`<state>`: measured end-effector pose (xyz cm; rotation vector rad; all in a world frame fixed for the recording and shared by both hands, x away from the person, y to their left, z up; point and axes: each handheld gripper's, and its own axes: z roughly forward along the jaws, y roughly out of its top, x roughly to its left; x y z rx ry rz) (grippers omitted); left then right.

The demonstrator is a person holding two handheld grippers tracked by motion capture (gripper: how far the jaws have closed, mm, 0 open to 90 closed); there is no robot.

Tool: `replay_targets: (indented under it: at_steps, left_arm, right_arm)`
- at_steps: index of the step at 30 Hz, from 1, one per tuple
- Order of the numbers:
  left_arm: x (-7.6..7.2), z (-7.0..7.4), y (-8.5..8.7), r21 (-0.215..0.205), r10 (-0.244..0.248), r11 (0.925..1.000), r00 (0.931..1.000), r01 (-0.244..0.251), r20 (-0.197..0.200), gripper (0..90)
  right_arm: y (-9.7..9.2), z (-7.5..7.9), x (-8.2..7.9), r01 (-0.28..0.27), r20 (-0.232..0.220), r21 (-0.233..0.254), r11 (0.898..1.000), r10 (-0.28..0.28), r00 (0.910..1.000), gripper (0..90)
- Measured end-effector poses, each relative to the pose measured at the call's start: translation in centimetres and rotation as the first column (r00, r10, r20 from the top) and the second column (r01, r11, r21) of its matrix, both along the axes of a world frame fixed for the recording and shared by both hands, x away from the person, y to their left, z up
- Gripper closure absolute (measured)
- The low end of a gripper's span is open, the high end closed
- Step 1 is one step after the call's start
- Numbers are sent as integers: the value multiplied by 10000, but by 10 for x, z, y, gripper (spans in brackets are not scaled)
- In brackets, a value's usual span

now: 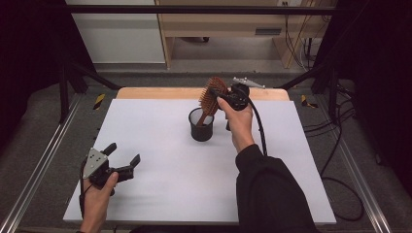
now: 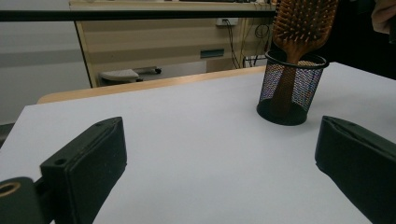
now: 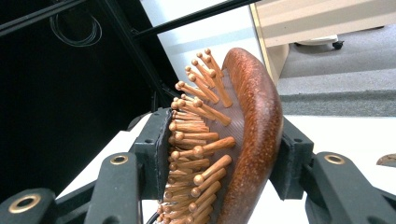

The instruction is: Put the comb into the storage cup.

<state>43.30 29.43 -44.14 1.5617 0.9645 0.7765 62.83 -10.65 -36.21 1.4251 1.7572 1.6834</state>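
Observation:
A wooden paddle hairbrush (image 1: pixel 212 95) stands with its handle down inside a black mesh cup (image 1: pixel 201 126) near the middle of the white table. My right gripper (image 1: pixel 221 96) is shut on the brush head, one jaw against the wooden bristles and one on the smooth back (image 3: pixel 254 140). In the left gripper view the hairbrush (image 2: pixel 301 28) rises out of the mesh cup (image 2: pixel 290 88) at the upper right. My left gripper (image 1: pixel 122 154) rests open near the table's front left, nothing between its jaws (image 2: pixel 219 163).
The white table top (image 1: pixel 160 145) spreads between the two hands. A wooden desk (image 1: pixel 228 24) and cables stand beyond the far edge. Metal rails run along both sides of the table.

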Motion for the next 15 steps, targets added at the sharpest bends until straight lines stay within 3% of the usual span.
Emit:
replay_targets:
  at_steps: [15]
  left_arm:
    - [0, 0, 1, -32, 47, 10000, 10000, -47, -4, 25]
  right_arm:
    - [-3, -1, 1, 21, -49, -293, 9996, -22, 10000, 453]
